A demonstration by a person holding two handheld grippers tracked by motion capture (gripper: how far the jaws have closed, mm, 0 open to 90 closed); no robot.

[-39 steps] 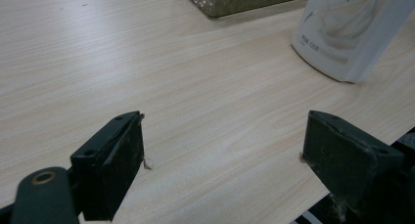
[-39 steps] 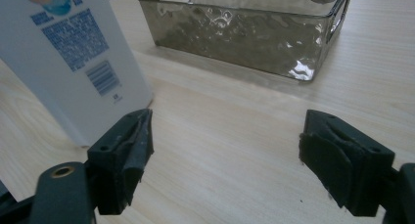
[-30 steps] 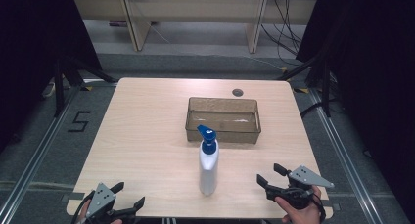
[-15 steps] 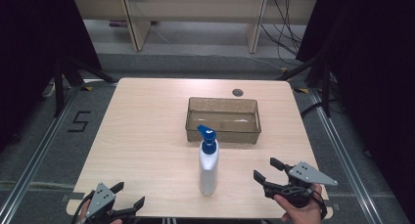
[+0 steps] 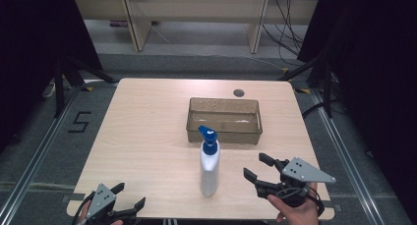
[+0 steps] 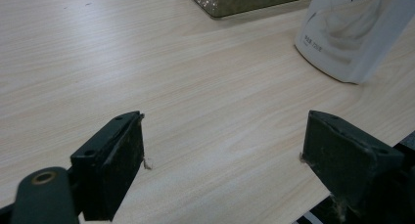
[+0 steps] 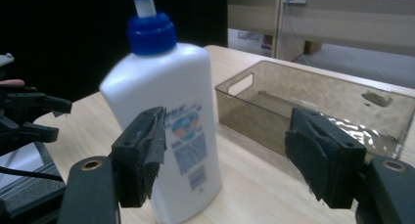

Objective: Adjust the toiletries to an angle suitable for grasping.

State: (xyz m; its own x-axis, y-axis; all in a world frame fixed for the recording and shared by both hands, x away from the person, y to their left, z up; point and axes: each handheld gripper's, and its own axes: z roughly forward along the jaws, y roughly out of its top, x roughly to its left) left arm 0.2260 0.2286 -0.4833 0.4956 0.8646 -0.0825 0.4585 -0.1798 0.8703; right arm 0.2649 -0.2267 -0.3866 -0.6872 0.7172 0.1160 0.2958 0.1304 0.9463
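Table (image 5: 147, 136) light wood. Clear brown bin (image 5: 223, 120) slightly past centre toward 1 o'clock. White pump bottle (image 5: 209, 166), blue cap, upright at 6 o'clock of the bin, near but apart. Right gripper (image 5: 258, 168) at 3 o'clock of the bottle, jaws spread, empty. Left gripper (image 5: 129, 196) at 7 o'clock table edge, jaws spread, empty.

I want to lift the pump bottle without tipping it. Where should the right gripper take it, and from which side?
Probably the bottle's white body, around its middle, below the blue pump. It stands upright with table free on its right, and the open right gripper already faces it from there. Come in level from that side, fingers across the flat label faces. The pump is narrow and top-heavy to hold.
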